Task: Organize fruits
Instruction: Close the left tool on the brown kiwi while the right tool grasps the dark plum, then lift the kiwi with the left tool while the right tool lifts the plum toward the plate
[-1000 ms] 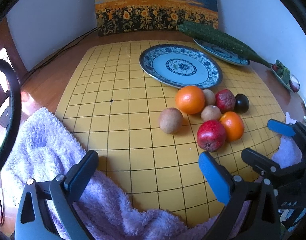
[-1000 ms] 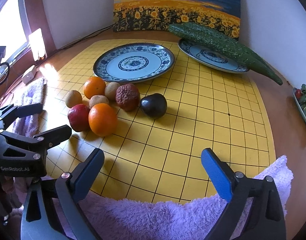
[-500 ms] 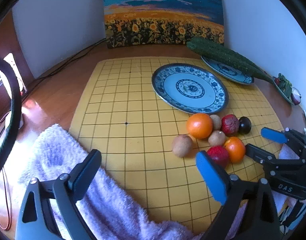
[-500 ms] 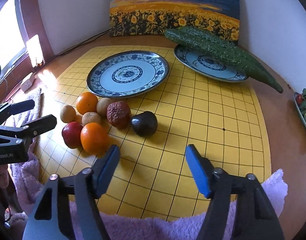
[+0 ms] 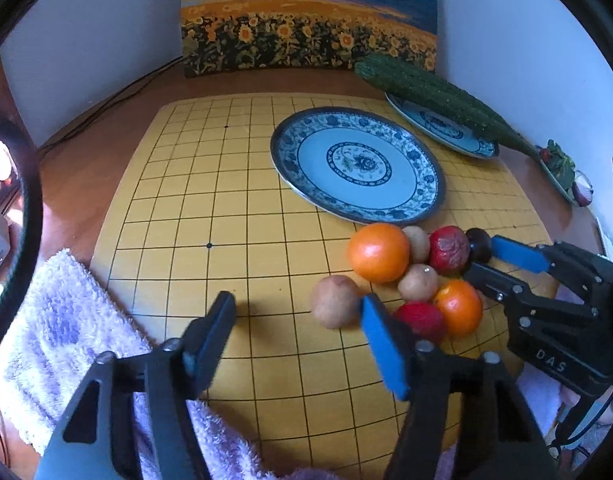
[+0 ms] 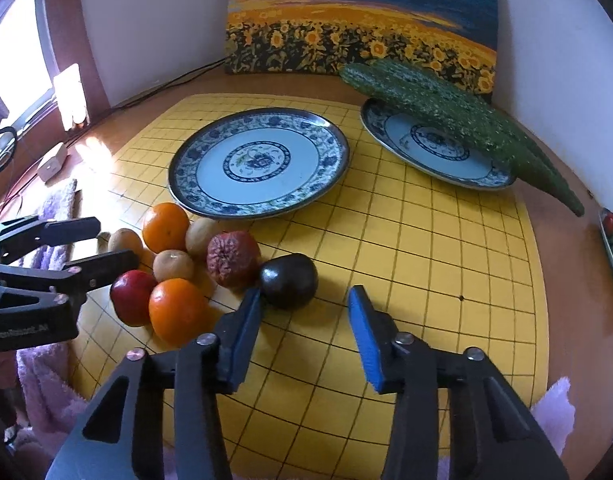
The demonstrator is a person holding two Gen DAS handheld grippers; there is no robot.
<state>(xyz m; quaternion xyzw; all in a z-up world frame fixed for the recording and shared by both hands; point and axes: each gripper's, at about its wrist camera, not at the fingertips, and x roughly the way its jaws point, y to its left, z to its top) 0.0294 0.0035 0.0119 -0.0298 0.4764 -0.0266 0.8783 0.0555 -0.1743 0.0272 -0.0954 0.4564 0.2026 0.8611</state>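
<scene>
Nearest, right gripper (image 6: 304,316), angled down over yellow grid board (image 6: 426,280), jaws narrowing with nothing pressed between them. Just ahead, slightly left of the gap: dark round fruit (image 6: 289,286), beside the left blue pad, no long axis to align with. Left gripper (image 5: 296,334) closing too, empty; brown fruit (image 5: 333,300) just ahead, against its right pad's tip. Further left of the right gripper, clustered oranges and red fruits. Beyond, empty blue-patterned plate (image 6: 326,184). Right gripper judged nearer the dark fruit.
</scene>
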